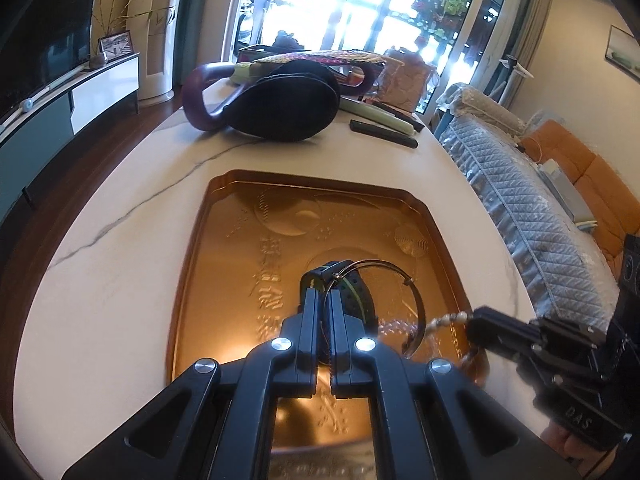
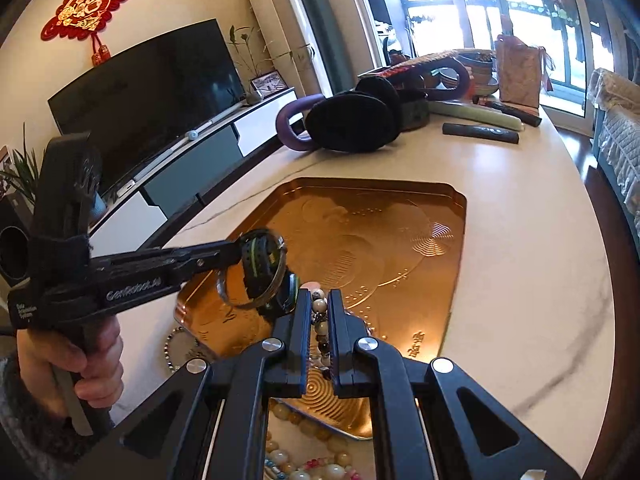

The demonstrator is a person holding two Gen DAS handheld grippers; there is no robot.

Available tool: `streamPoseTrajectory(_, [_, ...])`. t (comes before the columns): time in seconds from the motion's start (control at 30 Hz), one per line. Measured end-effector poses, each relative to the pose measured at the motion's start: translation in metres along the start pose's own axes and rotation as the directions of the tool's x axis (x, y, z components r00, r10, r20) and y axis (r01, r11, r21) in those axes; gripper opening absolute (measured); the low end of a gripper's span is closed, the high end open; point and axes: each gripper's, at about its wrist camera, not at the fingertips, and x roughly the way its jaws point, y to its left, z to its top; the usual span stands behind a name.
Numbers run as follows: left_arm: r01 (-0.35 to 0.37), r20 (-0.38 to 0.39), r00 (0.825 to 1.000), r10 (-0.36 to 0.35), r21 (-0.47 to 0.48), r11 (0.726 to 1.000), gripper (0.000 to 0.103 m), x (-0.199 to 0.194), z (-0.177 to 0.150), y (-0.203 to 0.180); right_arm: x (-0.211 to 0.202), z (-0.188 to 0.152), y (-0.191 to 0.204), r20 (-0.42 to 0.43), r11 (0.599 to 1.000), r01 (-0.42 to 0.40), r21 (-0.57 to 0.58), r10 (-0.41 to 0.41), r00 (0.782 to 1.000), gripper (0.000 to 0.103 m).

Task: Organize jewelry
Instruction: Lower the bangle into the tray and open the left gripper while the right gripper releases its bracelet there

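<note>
A gold embossed tray (image 1: 224,248) (image 2: 448,248) lies on the white marble table. My left gripper (image 1: 325,280) (image 2: 240,258) is shut on a black watch with green trim (image 1: 356,300) (image 2: 260,264) and thin metal bangles (image 1: 416,296) (image 2: 224,292), held above the tray. My right gripper (image 2: 319,300) (image 1: 474,322) is shut on a beaded bracelet (image 2: 320,320) (image 1: 444,320), held over the tray's near right part. More bead strands (image 2: 320,468) and a crystal bracelet (image 2: 176,348) lie by the tray's near edge.
At the table's far end lie black round pads (image 1: 280,108) (image 2: 352,124), a purple handle (image 1: 196,96) (image 2: 292,128), a remote (image 1: 384,134) (image 2: 480,132) and a bag (image 2: 520,72). A TV stand is at the left, sofas (image 1: 540,208) at the right.
</note>
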Motion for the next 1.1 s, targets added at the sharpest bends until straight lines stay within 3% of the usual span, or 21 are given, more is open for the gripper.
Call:
streamPoseTrajectory(0.13, [0.012,0.005,1.0,-0.012,-0.016,1.0,0.004,0.008,0.008,0.0,0.004,-0.001,-0.006,-0.006,1.0,0.001,0.007,-0.001,1.0,0.008])
streamPoseTrajectory(0.37, [-0.039,0.036,0.999,0.039,0.014,0.999,0.004,-0.023,-0.001,0.004,0.002,0.005,-0.009,0.011,1.0,-0.007,0.005,0.007,1.0,0.008])
streamPoseTrajectory(0.8, [-0.157,-0.089,0.984,0.155,-0.011,0.988,0.004,-0.011,-0.029,0.036,-0.01,0.008,-0.001,0.041,1.0,0.011,-0.006,-0.011,0.999,0.008])
streamPoseTrajectory(1.1, [-0.185,-0.113,0.977,0.183,-0.012,0.983,0.004,-0.002,-0.035,0.041,0.002,0.005,-0.01,0.012,0.998,0.055,0.003,-0.055,0.998,0.008])
